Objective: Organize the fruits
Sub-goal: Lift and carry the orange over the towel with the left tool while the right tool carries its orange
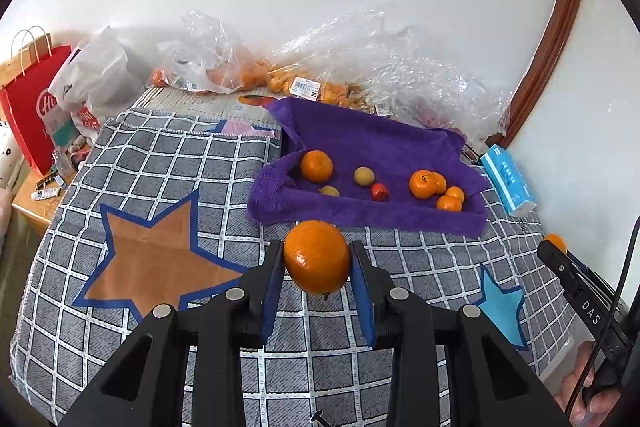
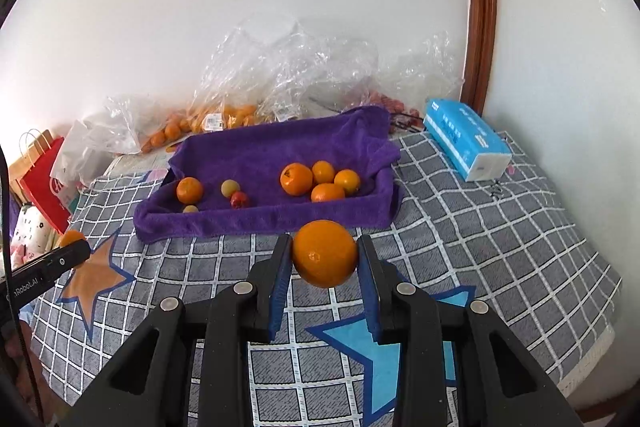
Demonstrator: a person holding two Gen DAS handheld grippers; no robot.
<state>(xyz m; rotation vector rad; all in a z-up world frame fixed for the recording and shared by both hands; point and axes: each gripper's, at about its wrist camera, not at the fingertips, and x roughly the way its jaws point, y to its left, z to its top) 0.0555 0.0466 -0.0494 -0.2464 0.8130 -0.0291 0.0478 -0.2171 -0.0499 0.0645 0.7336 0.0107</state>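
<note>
Left tongs clenched on an orange, pads seated at its widest girth, fruit held clear above the checked star-print cover, just short of the near edge of the purple towel. Landmark: the purple towel, draped over what looks like a shallow tray. Inside it, left to right: a lone orange by the left wall; two small yellow-green fruits; a small red fruit; a cluster of four mandarins against the right wall. Behind the towel, clear plastic bags holding more citrus; right of the towel, a blue tissue pack. Right tongs likewise gripping a second orange at its equator, also hanging in front of the towel's near edge. Handling judgement: oranges are firm, moderately heavy, round, with a waxy rind, so prone to rolling or slipping if gripped off-centre; a hold across the middle suits. The small fruits look softer, needing a lighter squeeze. Likely destination: citrus cluster, right side of the towel.
</note>
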